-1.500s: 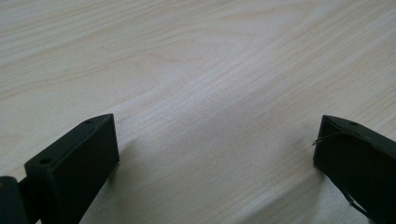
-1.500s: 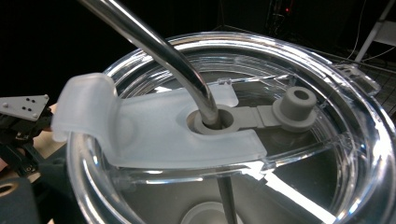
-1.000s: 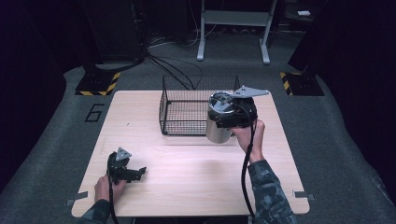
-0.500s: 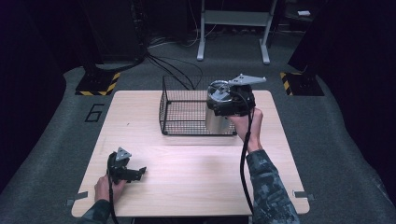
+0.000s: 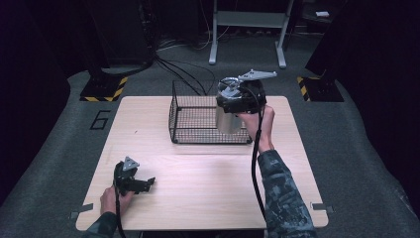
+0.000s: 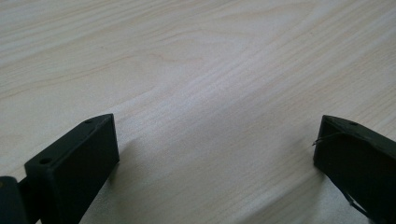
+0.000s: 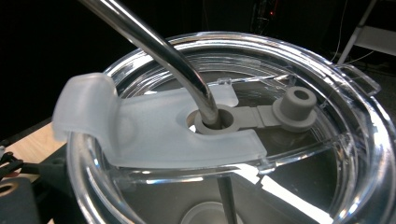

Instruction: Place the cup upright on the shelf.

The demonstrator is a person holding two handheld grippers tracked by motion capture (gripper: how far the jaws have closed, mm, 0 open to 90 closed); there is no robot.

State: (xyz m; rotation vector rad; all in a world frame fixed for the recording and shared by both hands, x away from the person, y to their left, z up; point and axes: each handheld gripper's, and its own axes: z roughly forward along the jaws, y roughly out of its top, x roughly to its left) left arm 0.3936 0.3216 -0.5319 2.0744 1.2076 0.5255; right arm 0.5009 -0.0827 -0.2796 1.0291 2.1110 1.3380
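Right tongs grip a steel tumbler above the basket. Left tongs rest wide open, empty, on the worktop.

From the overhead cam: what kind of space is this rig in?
Likely a lab or recording studio, not a home: a lone wooden table on grey carpet, hazard-striped stand bases, loose cables on the floor, dark surroundings.
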